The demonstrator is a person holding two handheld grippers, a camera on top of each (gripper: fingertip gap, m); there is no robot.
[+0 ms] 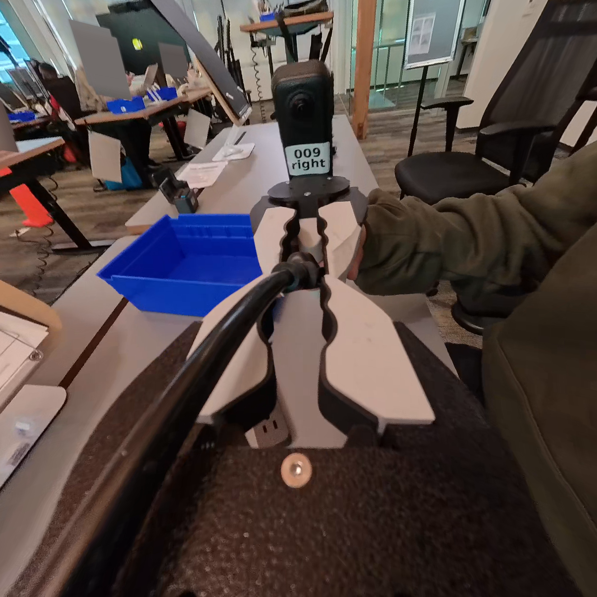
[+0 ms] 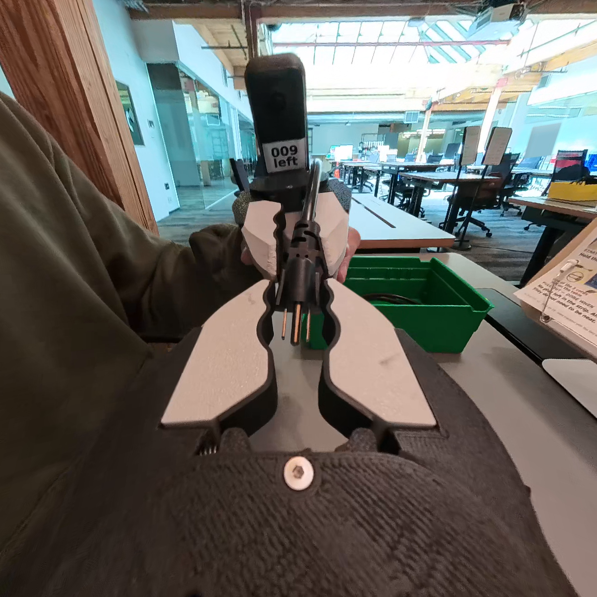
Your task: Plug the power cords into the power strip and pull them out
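A black three-prong plug (image 2: 300, 277) sits between the two grippers, which face each other tip to tip above the grey table (image 1: 97, 355). My left gripper (image 1: 305, 286) is shut on the plug's ribbed neck (image 1: 300, 266). Its black cord (image 1: 210, 339) arches back over my left finger. My right gripper (image 2: 298, 289) is closed around the plug's head, and the prongs (image 2: 295, 323) point down toward its camera. The left gripper (image 2: 300, 255) shows far off in the right wrist view, the right gripper (image 1: 307, 248) in the left wrist view. A white power strip (image 1: 268, 429) lies under my left gripper, mostly hidden.
A blue bin (image 1: 193, 268) stands empty to the left of the grippers. A green bin (image 2: 420, 310) holds a coiled black cord (image 2: 387, 298). An instruction sheet on a stand (image 2: 565, 297) is at the right. A black office chair (image 1: 452, 171) stands beside the table. My left and right fingertips are right by each other.
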